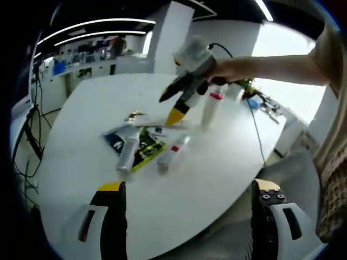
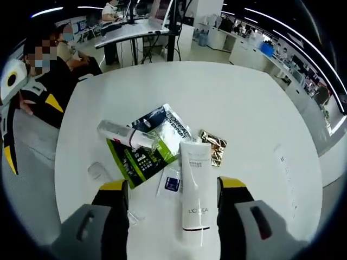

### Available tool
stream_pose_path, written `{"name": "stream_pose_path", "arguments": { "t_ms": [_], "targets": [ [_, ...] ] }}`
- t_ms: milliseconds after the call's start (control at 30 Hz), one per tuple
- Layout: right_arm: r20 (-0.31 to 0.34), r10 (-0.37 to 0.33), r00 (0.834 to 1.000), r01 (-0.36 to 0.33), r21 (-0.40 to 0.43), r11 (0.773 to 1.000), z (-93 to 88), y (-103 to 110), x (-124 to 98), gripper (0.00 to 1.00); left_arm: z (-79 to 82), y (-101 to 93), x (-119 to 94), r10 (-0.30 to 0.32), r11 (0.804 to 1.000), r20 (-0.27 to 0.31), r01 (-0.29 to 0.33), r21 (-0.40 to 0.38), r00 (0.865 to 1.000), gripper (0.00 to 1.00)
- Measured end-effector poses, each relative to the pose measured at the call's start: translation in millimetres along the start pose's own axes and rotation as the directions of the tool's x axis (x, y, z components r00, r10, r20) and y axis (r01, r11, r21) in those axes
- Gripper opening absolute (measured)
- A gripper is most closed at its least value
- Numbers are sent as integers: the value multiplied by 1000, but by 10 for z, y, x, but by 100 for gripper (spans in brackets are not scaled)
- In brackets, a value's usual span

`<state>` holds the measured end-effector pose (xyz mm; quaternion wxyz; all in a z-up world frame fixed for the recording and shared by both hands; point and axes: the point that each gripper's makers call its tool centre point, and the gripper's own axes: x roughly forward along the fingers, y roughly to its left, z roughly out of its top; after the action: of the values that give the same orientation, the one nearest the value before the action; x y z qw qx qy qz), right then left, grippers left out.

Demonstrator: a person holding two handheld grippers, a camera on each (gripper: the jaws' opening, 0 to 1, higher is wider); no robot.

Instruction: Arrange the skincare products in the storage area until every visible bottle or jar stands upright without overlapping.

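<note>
In the right gripper view a white L'Oreal tube [image 2: 195, 187] lies flat on the white table [image 2: 255, 108], between the open jaws of my right gripper [image 2: 173, 187] and nearer the right jaw. Beyond it a clear bottle with a red band [image 2: 127, 135] lies across a green packet [image 2: 138, 160]. In the left gripper view the lying bottle [image 1: 127, 153] and a red-labelled tube [image 1: 173, 150] rest on their sides, and a white bottle [image 1: 210, 107] stands upright behind. A hand holds the right gripper [image 1: 169, 106] above them. My left gripper [image 1: 190, 189] is open, well short of them.
A white L'Oreal sachet [image 2: 171, 125], a gold sachet [image 2: 213, 147] and a small blue-and-white sachet [image 2: 172, 184] lie around the tube. A person [image 2: 51, 73] sits at the table's far left edge. Cables [image 1: 255, 116] run along the table's right side.
</note>
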<state>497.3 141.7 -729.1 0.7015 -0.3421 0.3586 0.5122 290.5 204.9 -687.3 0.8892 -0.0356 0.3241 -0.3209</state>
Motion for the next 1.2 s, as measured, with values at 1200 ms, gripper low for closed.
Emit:
{"name": "stream_pose_path", "arguments": {
  "t_ms": [1200],
  "targets": [
    [-134,129,982,-122,64,990,-315,-380,529,43,-42,168,30,6,999,-21,-8,-54,1000,93]
  ]
}}
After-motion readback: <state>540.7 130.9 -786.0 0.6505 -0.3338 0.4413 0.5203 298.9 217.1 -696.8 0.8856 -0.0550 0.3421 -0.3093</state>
